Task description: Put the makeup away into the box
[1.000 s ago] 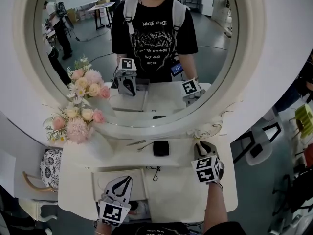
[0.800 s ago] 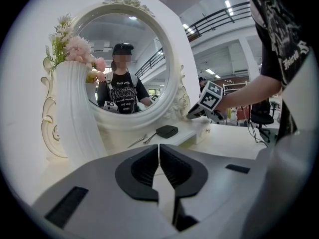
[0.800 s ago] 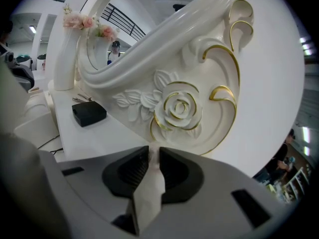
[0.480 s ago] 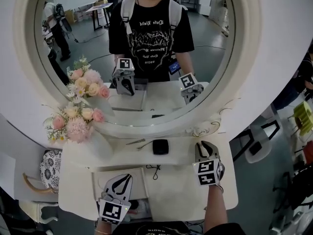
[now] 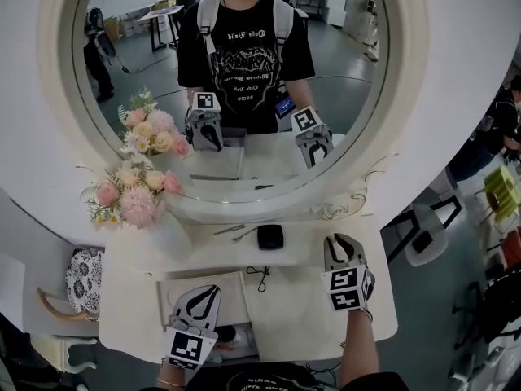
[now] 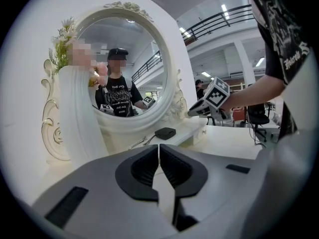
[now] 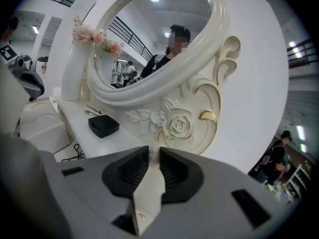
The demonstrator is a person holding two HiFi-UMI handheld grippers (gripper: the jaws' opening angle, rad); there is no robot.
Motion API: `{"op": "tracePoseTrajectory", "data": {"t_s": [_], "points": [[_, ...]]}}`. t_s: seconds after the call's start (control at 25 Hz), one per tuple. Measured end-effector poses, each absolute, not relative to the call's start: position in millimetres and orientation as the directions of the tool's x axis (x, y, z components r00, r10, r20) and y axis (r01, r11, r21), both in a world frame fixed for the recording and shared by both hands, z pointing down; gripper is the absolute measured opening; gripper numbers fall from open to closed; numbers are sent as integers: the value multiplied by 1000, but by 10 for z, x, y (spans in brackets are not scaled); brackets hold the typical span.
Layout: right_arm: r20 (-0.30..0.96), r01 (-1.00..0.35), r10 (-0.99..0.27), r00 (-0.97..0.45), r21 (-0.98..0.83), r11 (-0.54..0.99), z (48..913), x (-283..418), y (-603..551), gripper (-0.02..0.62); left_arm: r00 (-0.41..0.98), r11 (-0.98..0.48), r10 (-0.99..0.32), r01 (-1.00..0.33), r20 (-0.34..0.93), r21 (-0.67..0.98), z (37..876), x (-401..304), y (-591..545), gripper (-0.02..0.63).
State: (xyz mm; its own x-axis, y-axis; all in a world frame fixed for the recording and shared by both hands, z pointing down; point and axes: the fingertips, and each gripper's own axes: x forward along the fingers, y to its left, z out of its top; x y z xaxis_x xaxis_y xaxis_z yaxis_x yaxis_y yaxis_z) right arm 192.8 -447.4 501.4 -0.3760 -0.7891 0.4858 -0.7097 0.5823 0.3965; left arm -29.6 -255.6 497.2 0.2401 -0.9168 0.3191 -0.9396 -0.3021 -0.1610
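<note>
A black compact [image 5: 269, 236] lies on the vanity's raised shelf [image 5: 309, 247], with thin metal tools [image 5: 232, 231] left of it. A black wire-handled tool [image 5: 259, 276] rests on the lower top, beside the open white box [image 5: 232, 300]. My left gripper [image 5: 213, 290] hovers over the box, shut and empty; its pads [image 6: 149, 166] meet at the tip. My right gripper [image 5: 337, 238] hangs above the shelf's right end, shut on a thin cream-coloured item [image 7: 147, 193] that runs back between its jaws. The compact [image 7: 103, 125] lies ahead to its left.
A white vase of pink and cream flowers [image 5: 134, 194] stands at the shelf's left end. The big round mirror [image 5: 244, 96] with its carved frame [image 7: 179, 123] rises right behind the shelf. A patterned seat [image 5: 81, 279] sits left of the table. The table's edge drops off at the right.
My right gripper has lifted a little off the shelf's right end, still closed the same amount. The left gripper stays over the box. The head view has shifted slightly.
</note>
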Motion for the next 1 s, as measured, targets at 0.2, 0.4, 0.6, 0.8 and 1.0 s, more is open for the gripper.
{"op": "tracePoseTrajectory", "data": {"t_s": [0.2, 0.4, 0.6, 0.8, 1.0], "points": [[473, -693, -792, -386, 418, 588, 4885, 1809, -4299, 74, 242, -301, -920, -940, 309, -160, 4925, -358, -2477, 23], [463, -689, -789, -404, 414, 595, 4833, 1686, -4139, 74, 243, -301, -921, -940, 303, -161, 4897, -393, -2394, 23], [451, -684, -788, -419, 414, 600, 4775, 1614, -3942, 74, 248, -304, -921, -940, 301, -156, 4906, -391, -2296, 23], [444, -671, -774, -452, 403, 622, 4739, 1448, -3714, 74, 254, -310, -920, -937, 299, -159, 4863, -417, -2181, 23], [448, -654, -765, -462, 411, 635, 4770, 1366, -3511, 74, 257, -314, -920, -936, 296, -162, 4847, -439, -2056, 23]]}}
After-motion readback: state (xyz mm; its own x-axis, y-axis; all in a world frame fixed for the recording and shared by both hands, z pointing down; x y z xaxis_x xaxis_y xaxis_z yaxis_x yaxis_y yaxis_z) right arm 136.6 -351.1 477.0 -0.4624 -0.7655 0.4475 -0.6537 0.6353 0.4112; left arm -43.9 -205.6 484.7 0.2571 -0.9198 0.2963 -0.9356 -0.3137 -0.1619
